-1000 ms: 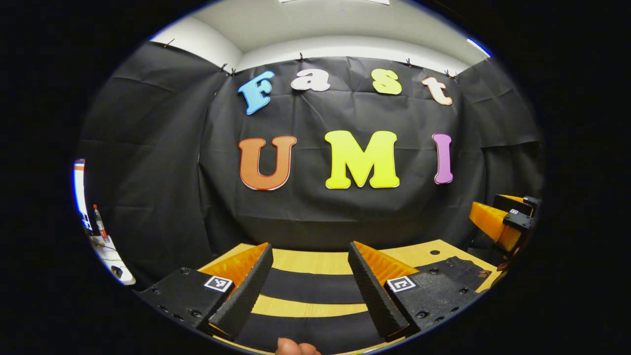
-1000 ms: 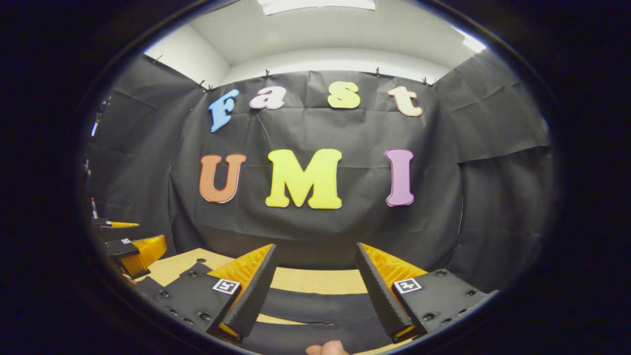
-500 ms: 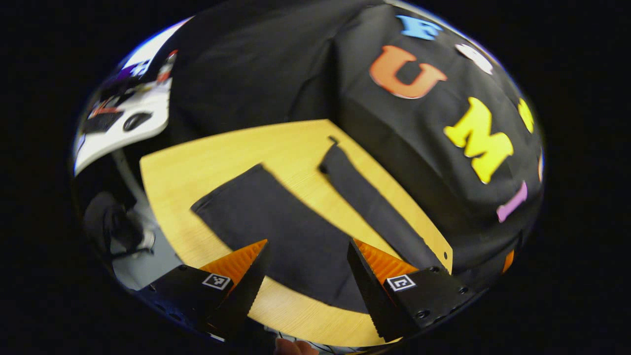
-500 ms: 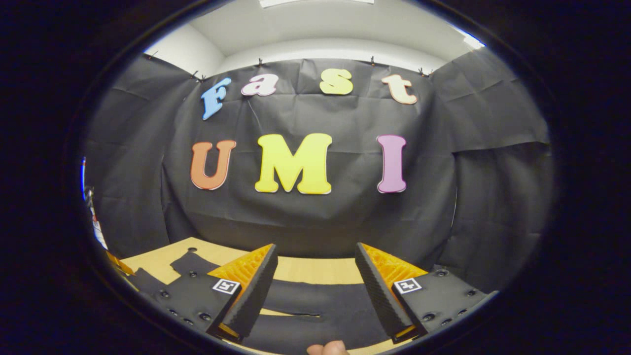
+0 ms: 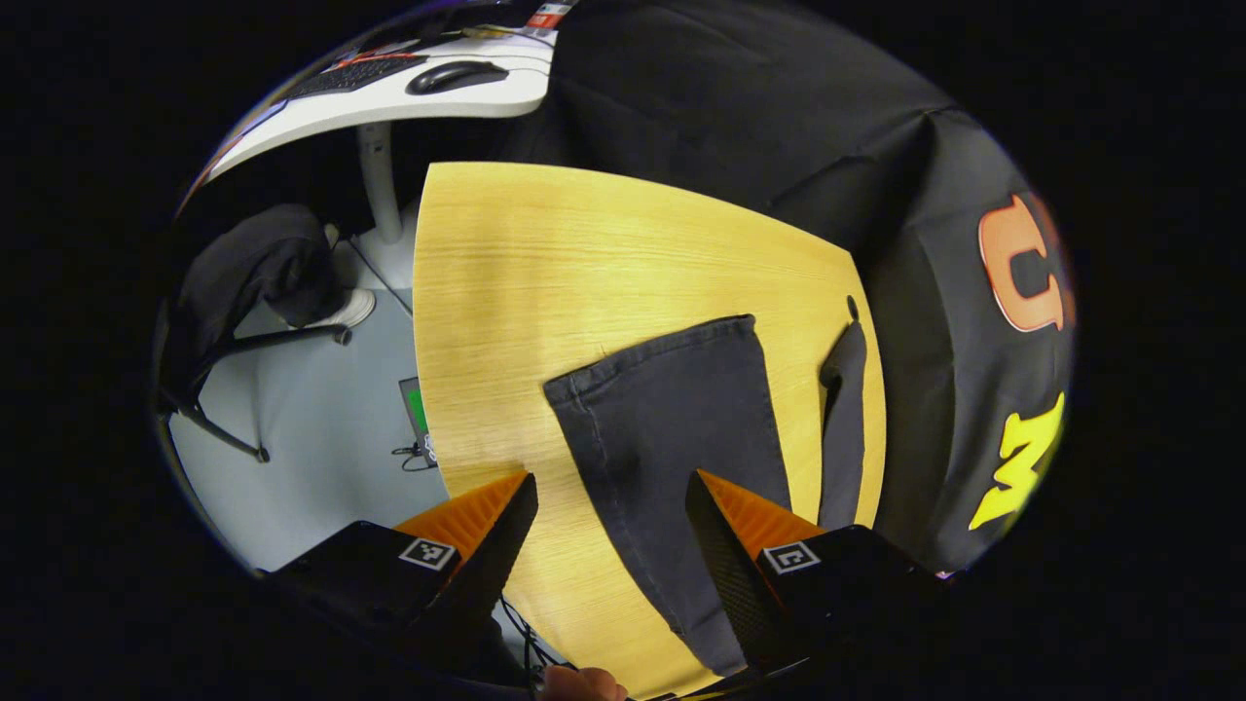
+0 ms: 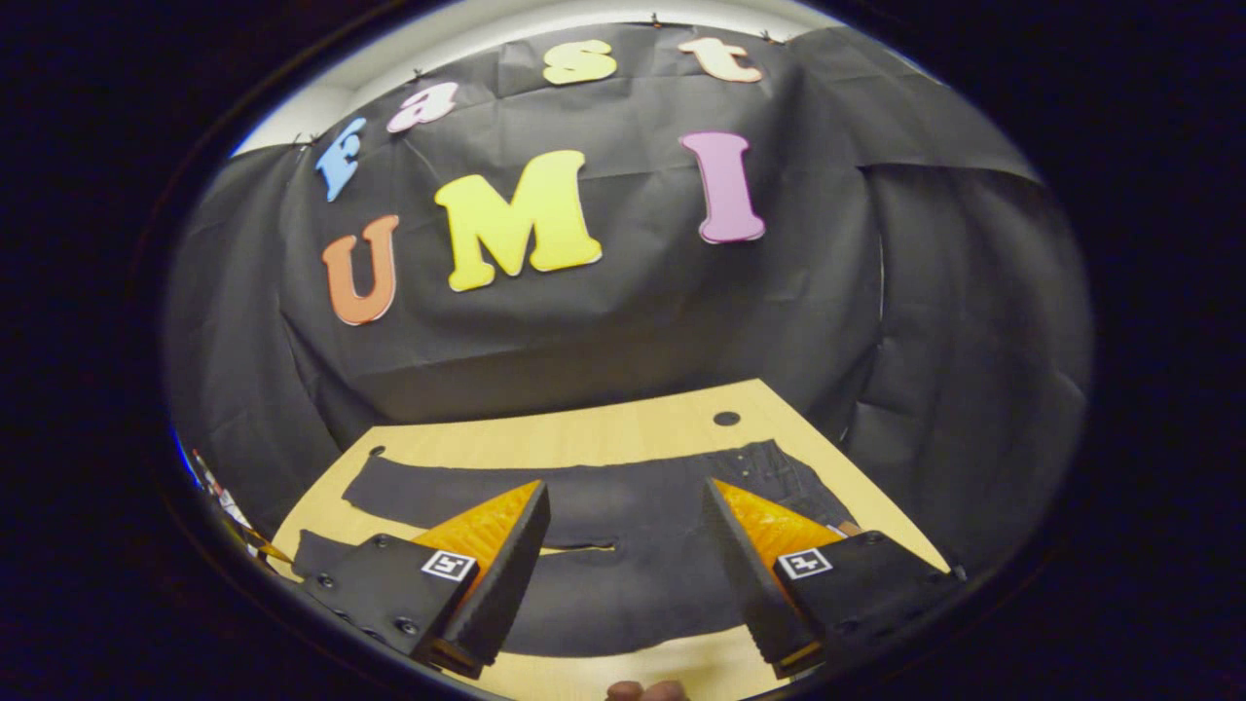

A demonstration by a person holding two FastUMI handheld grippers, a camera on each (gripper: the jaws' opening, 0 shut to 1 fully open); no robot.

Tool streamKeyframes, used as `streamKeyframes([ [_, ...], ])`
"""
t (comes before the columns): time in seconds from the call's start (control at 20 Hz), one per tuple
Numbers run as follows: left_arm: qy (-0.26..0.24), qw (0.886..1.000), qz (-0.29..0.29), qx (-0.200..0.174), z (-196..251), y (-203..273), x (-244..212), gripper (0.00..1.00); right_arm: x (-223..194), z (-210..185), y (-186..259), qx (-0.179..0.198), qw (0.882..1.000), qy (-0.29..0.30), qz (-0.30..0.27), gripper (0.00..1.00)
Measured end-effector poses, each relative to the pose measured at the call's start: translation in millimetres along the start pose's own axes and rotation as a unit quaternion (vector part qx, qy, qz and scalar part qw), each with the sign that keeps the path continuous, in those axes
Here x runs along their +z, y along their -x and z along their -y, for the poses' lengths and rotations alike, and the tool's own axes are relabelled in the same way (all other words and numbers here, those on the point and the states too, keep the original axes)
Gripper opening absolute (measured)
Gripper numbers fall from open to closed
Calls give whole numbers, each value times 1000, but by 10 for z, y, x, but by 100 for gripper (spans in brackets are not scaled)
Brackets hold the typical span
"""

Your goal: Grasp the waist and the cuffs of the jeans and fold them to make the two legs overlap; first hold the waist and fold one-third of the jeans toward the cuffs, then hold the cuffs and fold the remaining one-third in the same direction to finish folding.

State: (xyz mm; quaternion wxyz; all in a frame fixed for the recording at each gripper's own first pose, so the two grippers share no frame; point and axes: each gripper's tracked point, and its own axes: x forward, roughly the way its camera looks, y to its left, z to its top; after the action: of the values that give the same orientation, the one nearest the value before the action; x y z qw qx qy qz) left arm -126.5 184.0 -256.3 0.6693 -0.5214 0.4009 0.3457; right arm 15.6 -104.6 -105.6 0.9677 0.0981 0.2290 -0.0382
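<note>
Two tongs hang spread over table (image 5: 545, 253), nothing between fingers. Black jeans (image 6: 623, 506) lie flat on table, legs apart: cuffs (image 5: 652, 355) at 12 o'clock of left tongs (image 5: 608, 516), waist (image 6: 779, 467) at 1 o'clock of right tongs (image 6: 626, 531).

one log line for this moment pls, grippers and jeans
left gripper: open, above near leg cuff | right gripper: open, above jeans | jeans: flat, legs apart on table | fold: not started
</note>
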Motion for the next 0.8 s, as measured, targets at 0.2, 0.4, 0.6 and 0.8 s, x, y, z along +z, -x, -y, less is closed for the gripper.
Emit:
streamKeyframes([
  [0.2, 20, 1000, -3, -2, 66, -146, 87, 98, -21, 263, 15, -28, 1000, -5, -9, 94],
  [0.4, 27, 999, -2, -28, 279, -255, 161, 98, -118, 509, -38, -54, 998, -22, -27, 96],
  [0.6, 70, 994, 9, -81, 416, -302, 209, 95, -231, 824, -162, -80, 994, -52, -48, 96],
  [0.8, 91, 993, -5, -74, 320, -337, 173, 66, -473, 1225, -397, -97, 975, -159, -118, 94],
])
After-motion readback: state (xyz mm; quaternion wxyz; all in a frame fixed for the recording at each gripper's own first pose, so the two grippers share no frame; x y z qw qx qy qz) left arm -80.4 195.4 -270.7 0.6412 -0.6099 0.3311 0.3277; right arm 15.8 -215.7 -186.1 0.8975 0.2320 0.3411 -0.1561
